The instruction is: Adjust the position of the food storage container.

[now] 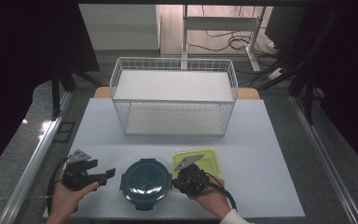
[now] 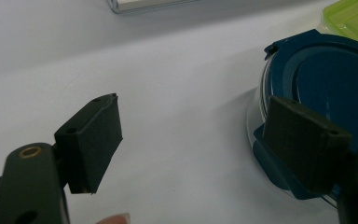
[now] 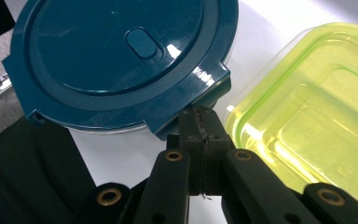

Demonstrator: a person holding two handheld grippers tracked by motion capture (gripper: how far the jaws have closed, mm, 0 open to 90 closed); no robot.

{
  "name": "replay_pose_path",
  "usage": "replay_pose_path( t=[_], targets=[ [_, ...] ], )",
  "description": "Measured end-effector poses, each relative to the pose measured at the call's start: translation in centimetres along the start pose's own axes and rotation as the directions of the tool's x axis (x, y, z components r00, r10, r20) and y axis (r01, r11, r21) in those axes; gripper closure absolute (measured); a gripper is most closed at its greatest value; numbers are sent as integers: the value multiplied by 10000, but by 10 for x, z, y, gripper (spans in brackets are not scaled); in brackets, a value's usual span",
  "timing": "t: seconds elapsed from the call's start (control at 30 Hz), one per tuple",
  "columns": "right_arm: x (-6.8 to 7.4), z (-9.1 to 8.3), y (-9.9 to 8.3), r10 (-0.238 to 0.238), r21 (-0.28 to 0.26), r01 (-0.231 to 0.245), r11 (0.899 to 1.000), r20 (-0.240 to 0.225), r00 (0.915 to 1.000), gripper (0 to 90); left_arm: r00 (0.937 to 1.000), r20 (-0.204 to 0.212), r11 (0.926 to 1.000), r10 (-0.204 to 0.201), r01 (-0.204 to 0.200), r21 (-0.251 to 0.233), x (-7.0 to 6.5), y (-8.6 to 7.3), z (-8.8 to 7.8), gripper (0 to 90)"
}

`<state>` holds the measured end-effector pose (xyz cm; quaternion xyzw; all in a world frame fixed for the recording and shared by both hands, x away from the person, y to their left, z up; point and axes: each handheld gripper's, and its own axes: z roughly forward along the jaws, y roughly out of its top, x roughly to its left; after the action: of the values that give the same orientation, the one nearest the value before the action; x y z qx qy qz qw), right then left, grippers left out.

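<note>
round blue-lidded container point(image 1: 145, 183) sits at the near edge of the pale table point(image 1: 270, 154), between the two grippers. left gripper point(image 1: 103, 174) has jaws spread wide, empty, container just to its right. right gripper point(image 3: 200, 128) has jaws pressed together, tip at a lid latch tab, pinching nothing. green-lidded container point(image 1: 196, 160) just behind it. white wire basket point(image 1: 174, 95) farther back; dark curtains, cables on floor.

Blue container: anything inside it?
Cannot tell. The blue lid covers the container fully; just a thin strip of clear wall shows below the lid's rim, with nothing readable through it. The left gripper is open beside it, the right gripper shut at its latch.
</note>
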<state>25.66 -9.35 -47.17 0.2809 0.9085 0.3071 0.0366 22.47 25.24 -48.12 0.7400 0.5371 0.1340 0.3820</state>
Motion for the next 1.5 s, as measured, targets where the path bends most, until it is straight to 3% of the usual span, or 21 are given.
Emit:
replay_pose_path(
  t=[0.7,1.17,1.5],
  targets=[
    [15,22,22,102,-99,-102,9999,-19,9999,891,9993,-111,9990,-363,360,-258,13,3,-9,194],
    [26,45,46,-196,-260,187,9995,-343,9992,891,9963,-37,9956,-853,851,-381,24,2,-13,195],
    [28,49,48,-310,-379,294,9989,-415,9987,890,9966,-121,9961,-815,810,-345,24,2,-13,195]
  ],
)
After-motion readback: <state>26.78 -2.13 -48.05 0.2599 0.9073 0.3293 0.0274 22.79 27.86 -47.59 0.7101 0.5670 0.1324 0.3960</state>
